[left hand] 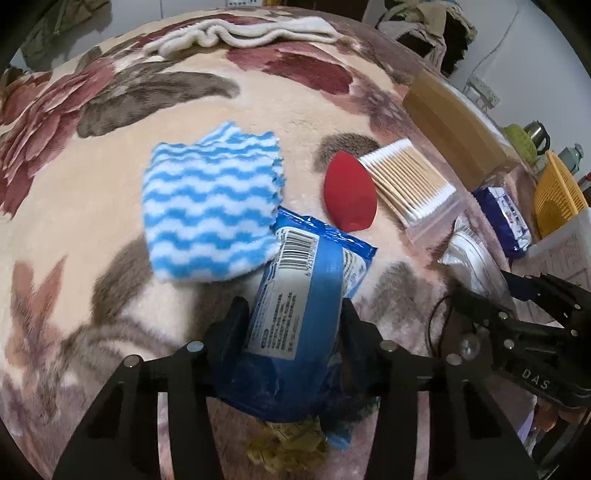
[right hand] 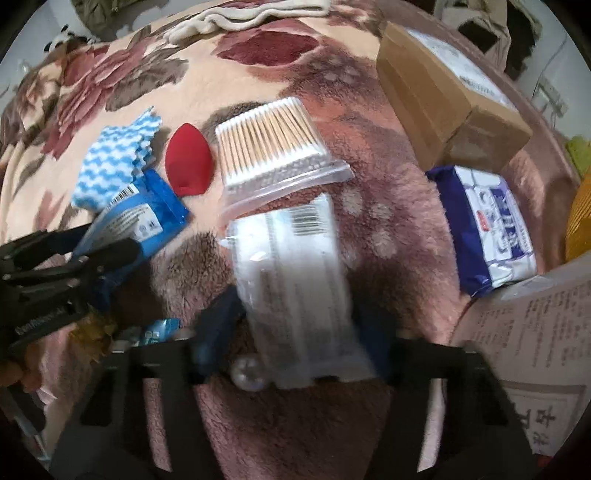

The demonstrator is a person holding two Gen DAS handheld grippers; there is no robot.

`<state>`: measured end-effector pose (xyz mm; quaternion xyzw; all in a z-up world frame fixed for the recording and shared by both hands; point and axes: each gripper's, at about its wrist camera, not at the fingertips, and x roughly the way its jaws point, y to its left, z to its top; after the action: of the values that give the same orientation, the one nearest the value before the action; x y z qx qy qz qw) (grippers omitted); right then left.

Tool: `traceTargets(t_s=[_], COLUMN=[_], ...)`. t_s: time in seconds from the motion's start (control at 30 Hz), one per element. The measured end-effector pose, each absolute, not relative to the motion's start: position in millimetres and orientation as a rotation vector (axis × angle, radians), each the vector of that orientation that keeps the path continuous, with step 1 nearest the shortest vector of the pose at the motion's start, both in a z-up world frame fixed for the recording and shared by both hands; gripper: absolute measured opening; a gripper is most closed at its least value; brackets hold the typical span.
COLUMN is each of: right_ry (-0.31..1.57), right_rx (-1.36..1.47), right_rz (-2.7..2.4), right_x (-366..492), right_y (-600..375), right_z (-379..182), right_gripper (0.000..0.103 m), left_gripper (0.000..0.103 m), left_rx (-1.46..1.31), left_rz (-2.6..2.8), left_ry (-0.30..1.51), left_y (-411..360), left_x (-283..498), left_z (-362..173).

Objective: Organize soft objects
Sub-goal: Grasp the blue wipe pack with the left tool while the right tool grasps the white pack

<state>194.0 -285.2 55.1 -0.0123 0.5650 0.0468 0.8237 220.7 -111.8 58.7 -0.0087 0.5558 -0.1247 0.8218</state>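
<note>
Left tool (left hand: pixel 291 314) clamped on a blue wipes pack (left hand: pixel 306 295), fingers pressing either flank, barcode side up, far end of the pack reaching the folded blue-and-white striped cloth (left hand: pixel 212 206) and seeming to overlap its near corner. Right tool (right hand: pixel 299 325) closed on a clear white packet (right hand: pixel 295 280), barcode end pointing away; blurred, so hard to tell whether lifted or resting on the floral blanket (left hand: pixel 74 206) covering the bed. Near the left tool's base, a crumpled yellowish scrap (left hand: pixel 288 443), identity unclear.

Farther out, toward the middle of the bed: red teardrop sponge (left hand: pixel 349 194) just beside a bag of cotton swabs (left hand: pixel 410 184), the two touching or nearly so. Toward the right edge of the bed: a dark blue tissue pack (right hand: pixel 491 225), then a cardboard box (right hand: pixel 443 92). At the far edge, a cream towel (left hand: pixel 243 33) bunched up.

Risks from here, as judgement: both packs slick plastic film over soft fill, so a hard squeeze likely to make either squirt forward out of the fingers. Setting the wipes pack down where it points could drag or unfold the striped cloth. The clear packet's far end sits close to the swab bag's open lip; pushing forward could shove the bag into the sponge and scatter the row. The two tools near each other, so a crossing move could knock them together.
</note>
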Motion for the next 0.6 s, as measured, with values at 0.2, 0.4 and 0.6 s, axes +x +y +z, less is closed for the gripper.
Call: traceTargets(t_s=[0.2, 0.4, 0.6], right_ry=[1.140, 1.116, 1.120], right_rx=[-0.029, -0.022, -0.010], right_rz=[0.128, 0.175, 0.212], right_x=[178.3, 163.6, 143.2], right_y=[-271.3, -247.9, -230.3], right_z=[77.3, 90.3, 90.6], right_gripper=[0.049, 0.049, 0.049], left_gripper=[0.048, 0.048, 0.048], left_rx=[-0.050, -0.066, -0.067], left_rz=[-0.268, -0.244, -0.209], left_ry=[1.126, 1.088, 1.082], left_y=[-97.4, -83.8, -72.8], left_x=[200.4, 181.0, 159.9], left_z=[85.2, 105.9, 111.0])
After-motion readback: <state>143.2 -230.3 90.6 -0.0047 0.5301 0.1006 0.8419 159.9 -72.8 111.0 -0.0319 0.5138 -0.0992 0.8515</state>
